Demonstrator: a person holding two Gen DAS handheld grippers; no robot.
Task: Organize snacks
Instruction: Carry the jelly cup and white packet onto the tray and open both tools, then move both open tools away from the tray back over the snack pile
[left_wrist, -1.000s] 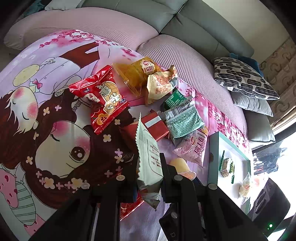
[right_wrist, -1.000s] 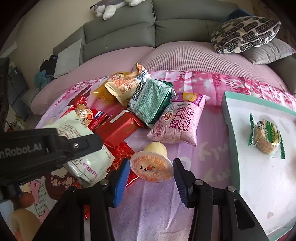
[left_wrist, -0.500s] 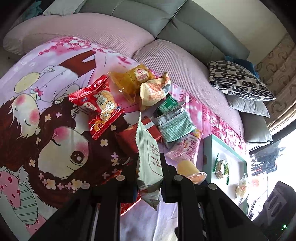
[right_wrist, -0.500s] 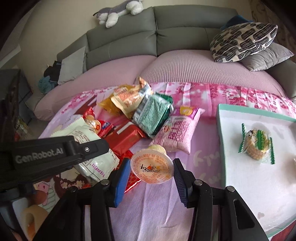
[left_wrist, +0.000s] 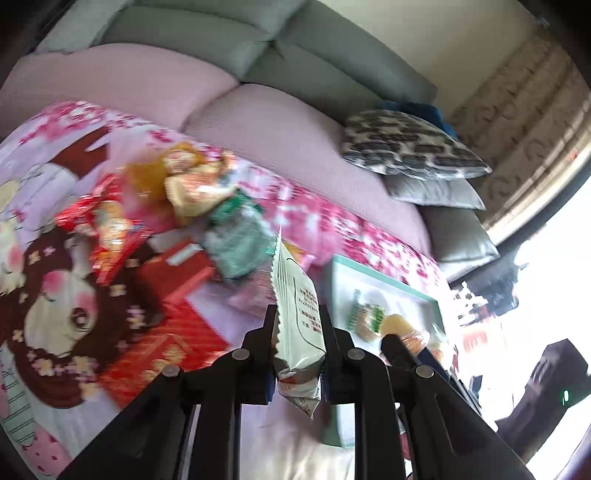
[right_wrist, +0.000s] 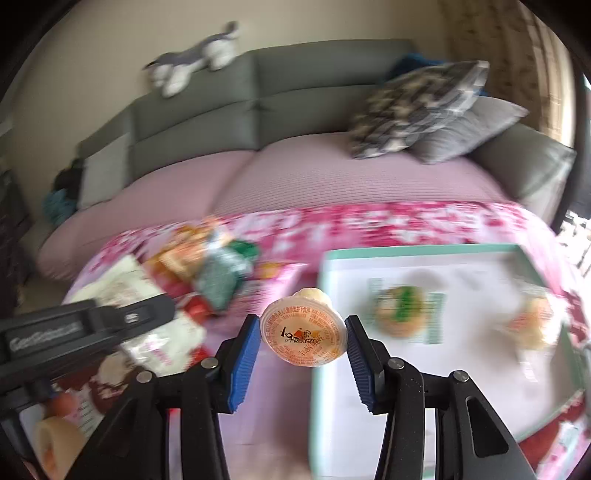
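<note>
Both grippers are carrying snacks above the sofa toward the tray (right_wrist: 421, 253), already holding two wrapped snacks: left gripper (left_wrist: 297, 332) clamping a white packet (left_wrist: 295, 302), right gripper (right_wrist: 301, 338) gripping a jelly cup (right_wrist: 303, 332), several packets (left_wrist: 229, 240) remaining unsorted.

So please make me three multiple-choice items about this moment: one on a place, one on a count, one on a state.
1. Where does the green-and-white wrapped cake lie?
A. On the sofa backrest
B. In the white tray
C. On the patterned cushion

2. How many wrapped snacks lie in the tray?
A. Two
B. Five
C. None

3. What does the right tool hold?
A. Nothing
B. A red packet
C. A jelly cup

Answers:
1 B: the cake rests on the tray's white floor, inside its teal rim.
2 A: the cake and one blurred pale snack near the right rim.
3 C: the cup sits between the blue pads, off the blanket; the left tool grips a white packet.
</note>
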